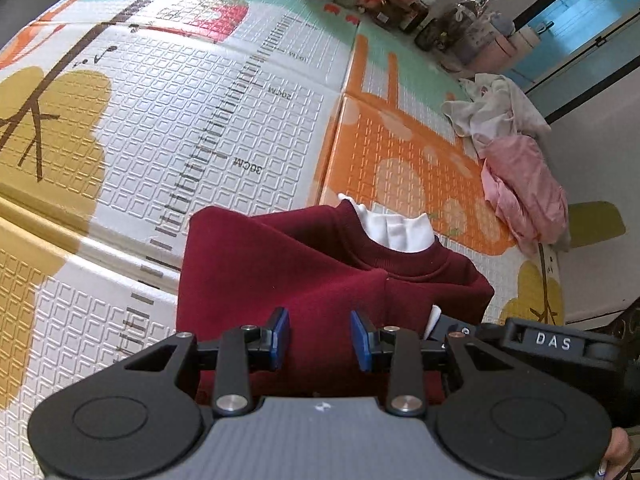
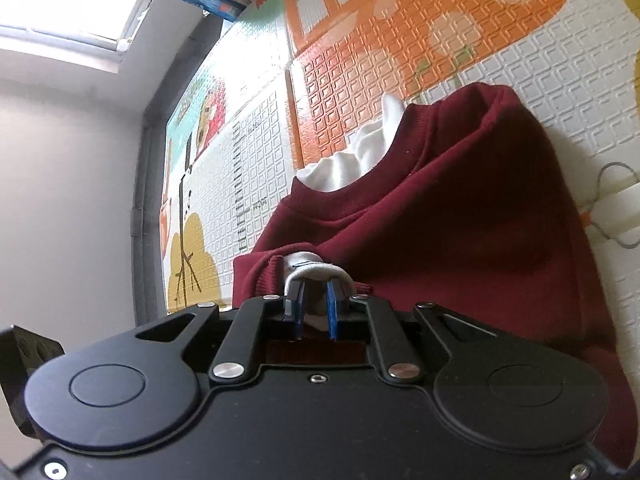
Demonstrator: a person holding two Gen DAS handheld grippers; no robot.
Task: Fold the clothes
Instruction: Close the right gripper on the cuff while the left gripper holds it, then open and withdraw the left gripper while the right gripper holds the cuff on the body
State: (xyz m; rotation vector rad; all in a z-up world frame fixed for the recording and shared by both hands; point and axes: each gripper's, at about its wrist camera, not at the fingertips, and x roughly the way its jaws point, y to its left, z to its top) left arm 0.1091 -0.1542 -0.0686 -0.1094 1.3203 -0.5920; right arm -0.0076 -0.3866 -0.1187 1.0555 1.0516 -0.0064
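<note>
Fingers: right gripper [image 2: 314,304] pinching white cuff [image 2: 316,270] at lower centre; left gripper [image 1: 320,340] spread, empty, over maroon sweater [image 1: 304,276], lower centre on play mat [image 1: 180,120]. Advice: keep the cuff taut, lay the sleeve flat across the body, left pinning the fold.

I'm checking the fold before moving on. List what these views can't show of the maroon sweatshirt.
- Hem of the maroon sweatshirt: left wrist view, behind the left gripper.
- Its cuff: right wrist view, whether the right gripper pinches it; fabric drapes over the fingers.
- Its right side: right wrist view, cut by the frame edge.
</note>
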